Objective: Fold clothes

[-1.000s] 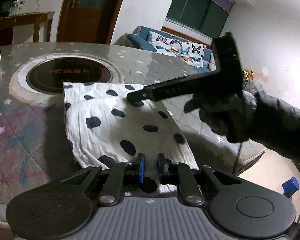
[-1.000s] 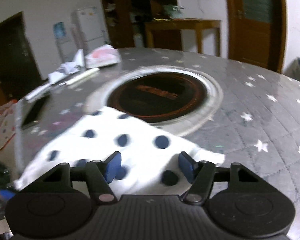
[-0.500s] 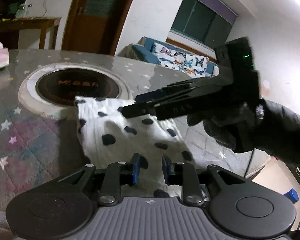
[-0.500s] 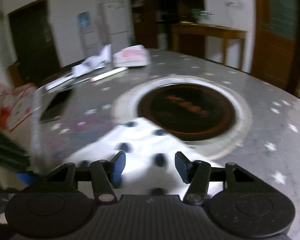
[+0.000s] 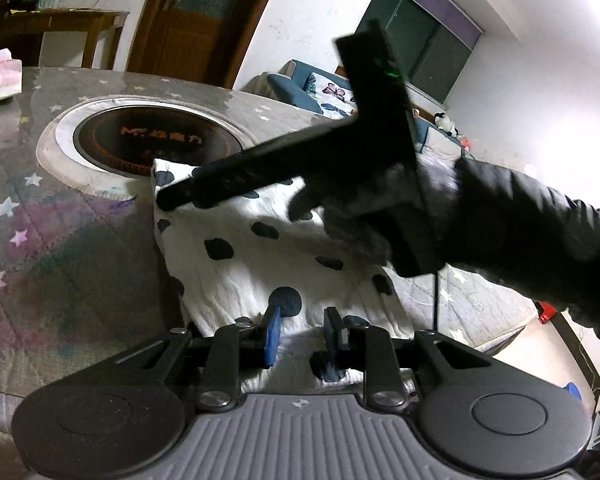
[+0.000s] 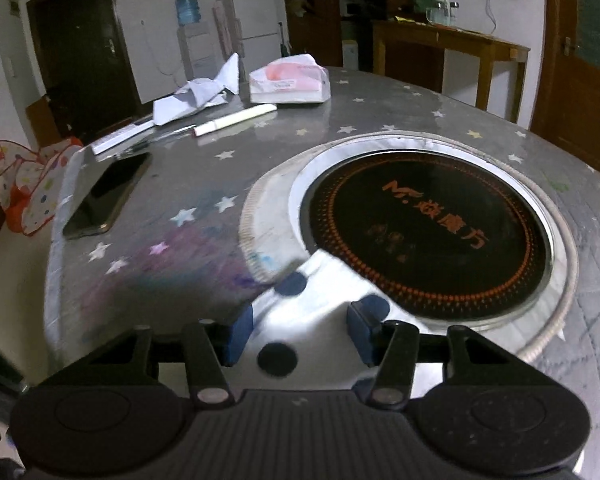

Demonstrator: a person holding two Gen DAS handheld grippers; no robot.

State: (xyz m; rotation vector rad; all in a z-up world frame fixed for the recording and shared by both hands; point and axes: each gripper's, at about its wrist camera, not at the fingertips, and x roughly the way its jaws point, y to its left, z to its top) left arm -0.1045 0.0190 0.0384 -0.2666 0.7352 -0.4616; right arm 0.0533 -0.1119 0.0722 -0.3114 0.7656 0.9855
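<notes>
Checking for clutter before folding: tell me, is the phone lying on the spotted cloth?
No, the phone lies on the bare table near its far left edge, well apart from the spotted cloth.

Dim room, ceiling glare top right, fisheye bending, motion blur.

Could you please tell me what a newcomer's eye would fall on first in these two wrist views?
First, the white cloth with dark polka dots, lying on the grey star-patterned table with one corner over the rim of the round black built-in cooktop with orange lettering. Next, the right gripper, held in a dark-gloved hand, reaching over the cloth's far corner.
</notes>
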